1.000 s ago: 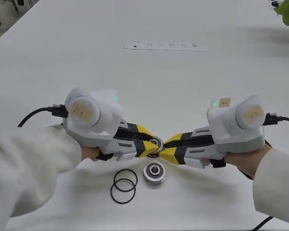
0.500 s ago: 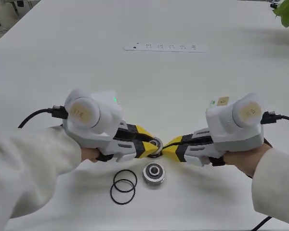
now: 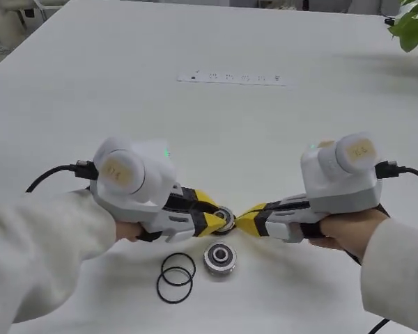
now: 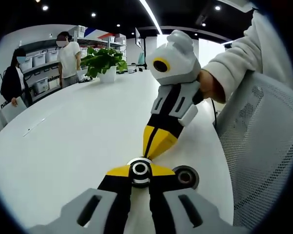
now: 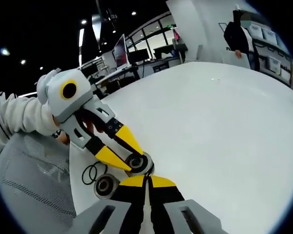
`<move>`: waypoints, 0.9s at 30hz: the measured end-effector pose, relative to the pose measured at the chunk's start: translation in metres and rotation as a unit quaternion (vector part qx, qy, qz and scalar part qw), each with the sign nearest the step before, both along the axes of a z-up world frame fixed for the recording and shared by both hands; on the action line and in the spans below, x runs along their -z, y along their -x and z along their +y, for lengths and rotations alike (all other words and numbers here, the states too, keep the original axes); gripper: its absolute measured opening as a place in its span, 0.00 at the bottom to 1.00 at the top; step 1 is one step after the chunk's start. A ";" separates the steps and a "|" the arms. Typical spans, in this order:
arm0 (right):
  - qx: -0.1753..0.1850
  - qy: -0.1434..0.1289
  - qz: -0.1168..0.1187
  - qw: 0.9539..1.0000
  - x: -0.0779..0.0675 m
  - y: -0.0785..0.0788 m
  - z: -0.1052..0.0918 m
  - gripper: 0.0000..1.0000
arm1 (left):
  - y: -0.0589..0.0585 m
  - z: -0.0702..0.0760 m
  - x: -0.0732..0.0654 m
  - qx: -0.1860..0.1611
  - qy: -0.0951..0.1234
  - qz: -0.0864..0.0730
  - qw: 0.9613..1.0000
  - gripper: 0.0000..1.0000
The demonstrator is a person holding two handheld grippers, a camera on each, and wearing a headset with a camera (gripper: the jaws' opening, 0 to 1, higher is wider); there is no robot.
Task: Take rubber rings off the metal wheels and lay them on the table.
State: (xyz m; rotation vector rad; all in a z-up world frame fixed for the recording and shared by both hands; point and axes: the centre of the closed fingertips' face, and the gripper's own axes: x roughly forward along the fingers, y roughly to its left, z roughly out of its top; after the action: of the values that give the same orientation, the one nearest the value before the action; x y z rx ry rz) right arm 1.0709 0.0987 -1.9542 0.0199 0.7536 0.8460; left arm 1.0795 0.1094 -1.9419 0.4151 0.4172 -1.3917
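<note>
My left gripper (image 3: 219,218) is shut on a small metal wheel (image 3: 225,217) with a dark rubber ring round it, held just above the table. In the left gripper view the wheel (image 4: 139,170) sits between my yellow jaws. My right gripper (image 3: 241,220) comes in from the right with its jaws shut and its tips against the wheel's rim (image 5: 139,163). I cannot tell whether it pinches the ring. A second metal wheel (image 3: 219,257) lies flat on the table in front. Two loose black rubber rings (image 3: 175,277) lie overlapping to its left.
The white table (image 3: 216,139) stretches far ahead, with a flat white power strip (image 3: 231,78) at the back. A green plant (image 3: 412,28) stands at the far right corner. Black cables trail from both grippers. People stand far off by shelves (image 4: 68,53).
The right gripper drew back a little from the wheel half a second ago and now has its tips at the rim again. The left gripper kept hold of the wheel.
</note>
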 end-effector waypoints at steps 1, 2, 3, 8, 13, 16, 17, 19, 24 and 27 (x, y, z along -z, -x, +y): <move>0.002 0.000 0.002 1.000 -0.001 0.000 0.000 0.00 | 0.000 0.000 0.000 0.000 0.000 0.000 1.000 0.08; 0.004 0.002 0.003 1.000 -0.001 -0.001 0.000 0.00 | 0.000 0.000 0.000 0.000 0.000 0.000 1.000 0.08; 0.005 0.007 0.007 1.000 -0.001 -0.001 0.000 0.00 | 0.000 0.000 0.000 0.000 0.000 -0.001 1.000 0.08; 0.033 0.011 0.053 0.998 -0.001 0.000 -0.001 0.00 | 0.001 0.000 0.000 0.003 0.000 -0.001 1.000 0.08; 0.072 0.029 0.084 0.993 0.001 -0.003 -0.003 0.00 | 0.000 0.000 -0.001 0.002 0.000 -0.004 1.000 0.08; 0.074 0.052 0.085 0.992 0.003 -0.008 -0.004 0.00 | 0.000 0.000 -0.001 0.002 0.000 -0.004 1.000 0.08; 0.077 0.055 0.087 0.992 0.004 -0.009 -0.004 0.00 | -0.001 0.000 -0.001 0.001 0.001 -0.004 1.000 0.08; 0.088 0.058 0.095 0.990 0.004 -0.010 -0.004 0.00 | -0.001 0.000 -0.001 0.001 0.001 -0.003 1.000 0.08; 0.081 0.029 0.084 0.993 0.005 -0.008 -0.006 0.00 | -0.001 0.000 -0.001 0.001 0.004 -0.004 1.000 0.08; 0.120 -0.038 0.123 0.984 0.001 -0.010 -0.008 0.00 | -0.001 0.000 -0.001 0.003 0.007 -0.004 1.000 0.08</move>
State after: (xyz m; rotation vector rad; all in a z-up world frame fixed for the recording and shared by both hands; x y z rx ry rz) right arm 1.0814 0.0908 -1.9550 0.2818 0.9291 0.6476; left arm 1.0809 0.1092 -1.9406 0.4097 0.4006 -1.3972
